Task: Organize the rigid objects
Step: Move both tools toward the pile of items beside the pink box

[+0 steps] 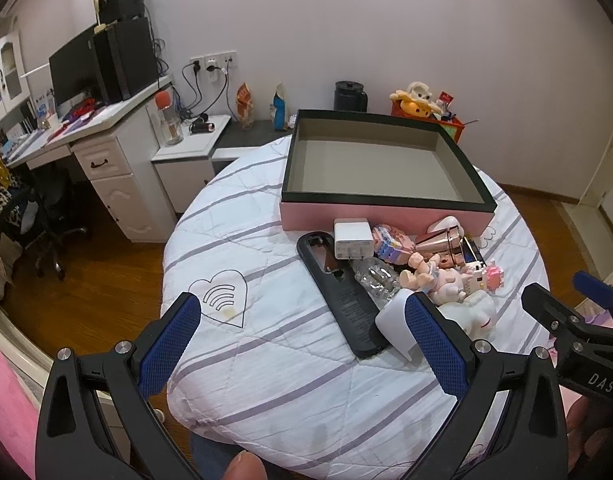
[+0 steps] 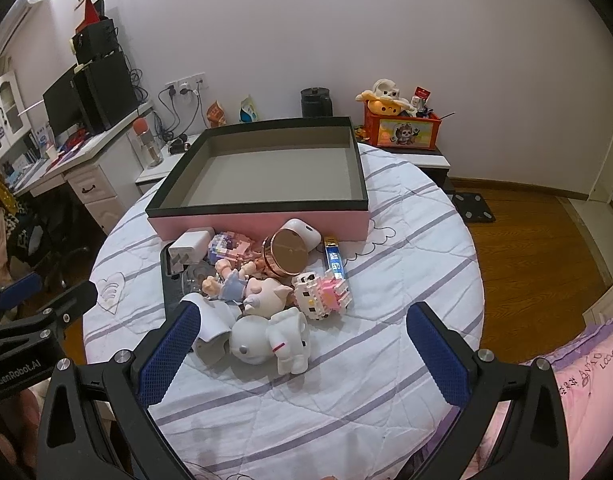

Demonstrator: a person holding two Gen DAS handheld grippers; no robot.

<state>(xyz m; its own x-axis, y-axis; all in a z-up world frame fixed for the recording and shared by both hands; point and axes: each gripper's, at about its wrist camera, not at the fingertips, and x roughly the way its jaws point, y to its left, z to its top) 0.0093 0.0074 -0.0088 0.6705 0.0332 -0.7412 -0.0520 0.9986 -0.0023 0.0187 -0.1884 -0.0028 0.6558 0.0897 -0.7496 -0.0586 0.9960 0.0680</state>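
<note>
Left wrist view is filled at the bottom by the left gripper (image 1: 302, 320), whose jaws are spread wide with nothing held between them; it is poised low over the quilt (image 1: 266, 360) of the round bed, near side of the pile. The right gripper (image 2: 302, 330) is likewise held wide and empty, just short of the white figure (image 2: 274, 340), so neither tool has yet been committed to an item. The box (image 2: 262, 220) is set open at the far side of the bed, its grey floor bare, and appears to be meant as the place where the rigid things are to be gathered; nothing is yet seen inside it. The things to be sorted are heaped touching one another just before its pink front wall: a charger (image 1: 352, 238), a long black case (image 1: 346, 304) lying flat beneath or beside a clear bottle (image 1: 376, 278), a doll (image 2: 242, 284), a brick toy (image 2: 322, 294), a rose-gold cup (image 2: 288, 252) on its side, and a blue stick (image 2: 333, 258) slightly apart at the right. The pile being so tight, an outlying piece would probably be best taken first, since a grasp in the middle might drag its neighbours. The task is judged to be at its start.
</note>
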